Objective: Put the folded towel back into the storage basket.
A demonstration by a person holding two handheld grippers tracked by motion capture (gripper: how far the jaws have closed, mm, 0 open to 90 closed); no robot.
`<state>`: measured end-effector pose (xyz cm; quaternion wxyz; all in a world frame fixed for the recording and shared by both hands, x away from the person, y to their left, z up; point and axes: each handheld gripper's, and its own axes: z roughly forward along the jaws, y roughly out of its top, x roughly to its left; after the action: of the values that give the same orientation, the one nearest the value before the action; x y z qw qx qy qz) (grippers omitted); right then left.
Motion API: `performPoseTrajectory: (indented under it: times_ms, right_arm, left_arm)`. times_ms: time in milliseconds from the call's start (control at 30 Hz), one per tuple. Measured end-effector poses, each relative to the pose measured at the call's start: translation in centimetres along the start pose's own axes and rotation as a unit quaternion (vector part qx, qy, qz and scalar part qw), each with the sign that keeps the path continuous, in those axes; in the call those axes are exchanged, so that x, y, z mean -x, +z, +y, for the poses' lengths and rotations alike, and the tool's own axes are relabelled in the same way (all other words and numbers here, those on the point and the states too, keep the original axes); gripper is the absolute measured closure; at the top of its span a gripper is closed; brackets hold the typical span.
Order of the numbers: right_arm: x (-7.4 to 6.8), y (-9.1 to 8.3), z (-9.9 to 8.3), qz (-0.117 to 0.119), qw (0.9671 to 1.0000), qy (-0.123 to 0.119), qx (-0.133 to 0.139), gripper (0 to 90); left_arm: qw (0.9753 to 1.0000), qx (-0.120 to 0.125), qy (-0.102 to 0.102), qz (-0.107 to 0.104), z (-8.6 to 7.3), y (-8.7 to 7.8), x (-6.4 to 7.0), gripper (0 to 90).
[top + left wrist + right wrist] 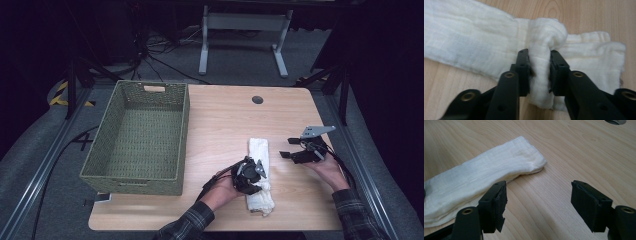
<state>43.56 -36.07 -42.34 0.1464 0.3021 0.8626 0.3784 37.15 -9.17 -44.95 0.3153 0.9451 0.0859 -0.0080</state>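
Note:
A folded white cloth [259,150] lies as a long strip on the wooden table [225,120], right of centre. My left gripper [251,176] sits over its near end and is shut on a pinched-up fold of the cloth [539,72]. The rest of the strip [469,47] stays flat on the wood. My right gripper [287,148] hovers open to the right of the cloth, nothing between its jaws [539,205]. The cloth's far end [519,157] lies ahead and left of its jaws.
A green woven basket [186,130], empty inside, stands on the table's left half. A round cable hole [257,99] sits near the far edge. Bare wood lies between basket and cloth. A table frame and cables are on the floor beyond.

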Motion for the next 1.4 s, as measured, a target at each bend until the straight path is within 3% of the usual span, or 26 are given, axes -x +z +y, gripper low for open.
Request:
performPoseTrajectory:
  times_ms: [133, 300, 400, 567, 733, 833, 1067, 1400]
  right_arm:
    - [-0.5, 0.1, 1.0, 0.013, 0.9996, -0.026, 0.001, 30.0]
    - [-1.0, 1.4, 2.8, 0.057, 0.9971, -0.051, 0.003, 30.8]
    - [-1.2, 2.8, 3.5, 0.073, 0.9952, -0.064, -0.004, 30.2]
    - [-0.9, 4.9, 4.4, 0.097, 0.993, -0.066, -0.011, 29.9]
    - [-0.3, 6.1, 5.2, 0.1, 0.9927, -0.066, -0.013, 30.3]
    - [0.0, 6.7, 5.4, 0.102, 0.9924, -0.068, -0.011, 31.3]
    - [0.4, 8.6, 4.7, 0.107, 0.991, -0.071, -0.037, 32.4]
    - [0.4, 9.3, 4.4, 0.115, 0.9886, -0.085, -0.047, 35.8]
  left_arm:
    - [0.9994, 0.009, -0.026, -0.02, -0.6, -0.2, 0.1, 80.1]
    - [0.9994, 0.007, -0.024, -0.023, -0.6, -0.2, 0.3, 80.5]
    - [0.9988, 0.015, -0.033, -0.033, -0.8, -0.2, 0.0, 80.5]
    - [0.9989, 0.015, -0.027, -0.034, -0.9, -0.2, -0.1, 80.5]
    - [0.9984, 0.021, -0.036, -0.038, -1.0, -0.2, -0.2, 80.5]
    - [0.9986, 0.019, -0.032, -0.037, -1.0, -0.2, -0.1, 80.5]
    - [0.9983, 0.022, -0.039, -0.038, -1.0, -0.2, -0.2, 80.5]
    - [0.9983, 0.022, -0.039, -0.038, -1.1, -0.2, -0.2, 80.5]
